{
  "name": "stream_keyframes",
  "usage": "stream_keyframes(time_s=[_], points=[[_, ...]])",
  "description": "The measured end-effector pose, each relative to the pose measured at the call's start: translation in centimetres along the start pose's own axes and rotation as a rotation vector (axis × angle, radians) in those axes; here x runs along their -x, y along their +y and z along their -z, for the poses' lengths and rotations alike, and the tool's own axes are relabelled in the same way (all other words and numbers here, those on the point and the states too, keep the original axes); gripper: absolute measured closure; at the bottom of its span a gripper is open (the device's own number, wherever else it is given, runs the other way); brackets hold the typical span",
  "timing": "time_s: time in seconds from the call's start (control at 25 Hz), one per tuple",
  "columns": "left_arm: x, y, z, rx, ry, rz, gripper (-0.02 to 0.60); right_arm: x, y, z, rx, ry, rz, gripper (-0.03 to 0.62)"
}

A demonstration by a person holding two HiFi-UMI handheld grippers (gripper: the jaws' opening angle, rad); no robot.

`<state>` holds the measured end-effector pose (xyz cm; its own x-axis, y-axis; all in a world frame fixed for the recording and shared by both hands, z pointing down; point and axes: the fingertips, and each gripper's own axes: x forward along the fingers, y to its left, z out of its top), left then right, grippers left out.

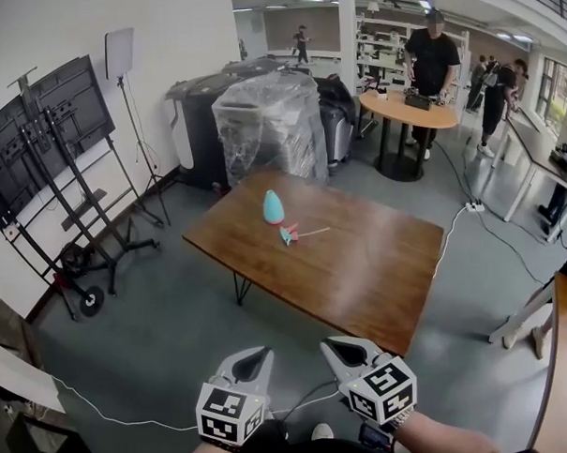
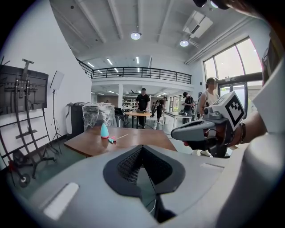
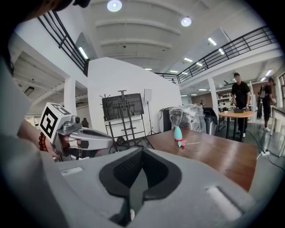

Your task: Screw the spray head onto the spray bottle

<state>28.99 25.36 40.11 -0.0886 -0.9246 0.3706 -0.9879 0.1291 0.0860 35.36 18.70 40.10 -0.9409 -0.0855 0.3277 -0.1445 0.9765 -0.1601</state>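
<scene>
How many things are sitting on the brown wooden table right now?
2. A teal bottle stands upright toward the far side of the table; the spray head, with its thin tube, lies just in front of it. Nothing else shows there.

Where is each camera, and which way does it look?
Head view: on the person's head, looking down at the table; left gripper and right gripper show below.
Left gripper view: on the left gripper, facing the table; shows its fingers and the right gripper.
Right gripper view: on the right gripper, facing the table; shows the left gripper.
All share the bottle and spray head.
</scene>
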Motion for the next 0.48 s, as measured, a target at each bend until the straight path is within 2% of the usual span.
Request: stream_keyframes(time_s=[0.28,0.48], points=[[-4.1,3.6,-1.0,-0.005,-0.015,0.065,0.566,-3.7,-3.4,-0.8,-0.004,0.012,0.076,0.602],[-6.9,10.2,-1.6,0.007,-0.030,0.095,0.566,-9.9,-4.9,-1.6,-0.010,0.034,0.137,0.602]])
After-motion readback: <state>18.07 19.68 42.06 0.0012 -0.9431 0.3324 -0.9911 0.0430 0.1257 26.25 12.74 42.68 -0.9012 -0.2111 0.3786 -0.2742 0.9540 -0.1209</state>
